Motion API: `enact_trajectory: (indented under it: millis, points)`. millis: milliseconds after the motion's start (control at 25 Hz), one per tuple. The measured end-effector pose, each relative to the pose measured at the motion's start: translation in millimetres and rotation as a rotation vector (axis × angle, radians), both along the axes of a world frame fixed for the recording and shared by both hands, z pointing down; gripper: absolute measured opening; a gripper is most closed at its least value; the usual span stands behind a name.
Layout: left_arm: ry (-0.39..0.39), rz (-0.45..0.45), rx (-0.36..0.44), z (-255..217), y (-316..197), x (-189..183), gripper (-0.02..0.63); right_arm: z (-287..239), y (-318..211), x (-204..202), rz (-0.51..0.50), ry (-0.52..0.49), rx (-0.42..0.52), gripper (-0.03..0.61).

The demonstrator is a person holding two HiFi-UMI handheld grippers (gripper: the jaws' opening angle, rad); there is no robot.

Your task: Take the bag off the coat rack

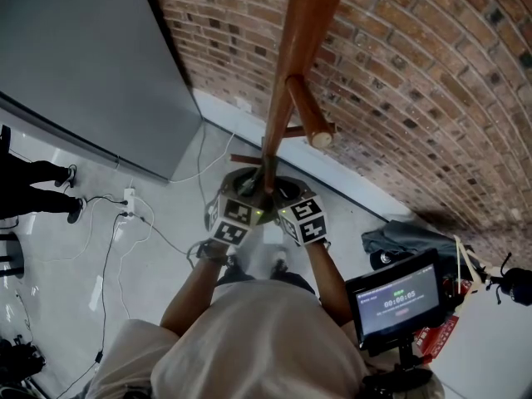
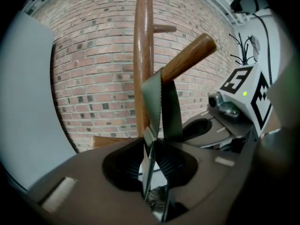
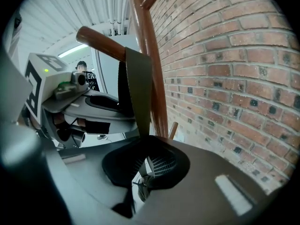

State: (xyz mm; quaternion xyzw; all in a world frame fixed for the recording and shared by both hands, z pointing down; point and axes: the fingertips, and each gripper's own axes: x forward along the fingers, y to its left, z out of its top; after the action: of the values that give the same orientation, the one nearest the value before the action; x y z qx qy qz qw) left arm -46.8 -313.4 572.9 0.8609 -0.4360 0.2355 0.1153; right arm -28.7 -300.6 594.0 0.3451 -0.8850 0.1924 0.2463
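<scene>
Both grippers are up at the coat rack [image 1: 293, 56], side by side and equally close to the work. The bag's olive strap [image 2: 162, 108] is draped over an upward-slanting wooden peg [image 2: 188, 55] and drops almost straight down from there.

The left gripper [image 2: 153, 175] sits directly beneath the peg. Both runs of the strap fall into its jaws, which are drawn in narrow and appear to be pinching the webbing just below a small metal fitting. From the other side, the right gripper [image 3: 144, 175] has its jaws pressed together on the same strap where it disappears into them.

So the strap's long axis runs upright, from the jaws up to the peg. The bag itself hangs below the jaws. Only a dark crumpled bit of it shows under the left jaws, and the head view hides the rest beneath the grippers.

Everything turns on that peg. It tilts up and away from the pole, so my read is that the loop must travel up and outward along it, past the rounded tip, before the bag comes free. A straight downward pull would just snag.
</scene>
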Motion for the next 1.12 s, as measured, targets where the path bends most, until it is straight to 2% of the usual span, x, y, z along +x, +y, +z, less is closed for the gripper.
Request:
enact_trajectory:
  millis: [280,520,640,1120]
  points:
    - [0.026,0.026,-0.029,-6,2,-2,0.048,-6,5,5,0.015,-0.028,-0.023,0.009]
    - [0.051,0.011,-0.041,-8,8,-5,0.046,-15,8,11,0.033,-0.054,-0.030,0.008]
    - [0.091,-0.010,-0.042,-13,11,-11,0.046,-22,10,12,0.035,-0.057,-0.011,0.008]
    - [0.188,-0.023,0.032,-54,28,-20,0.046,-68,20,29,0.094,-0.111,0.077,0.008]
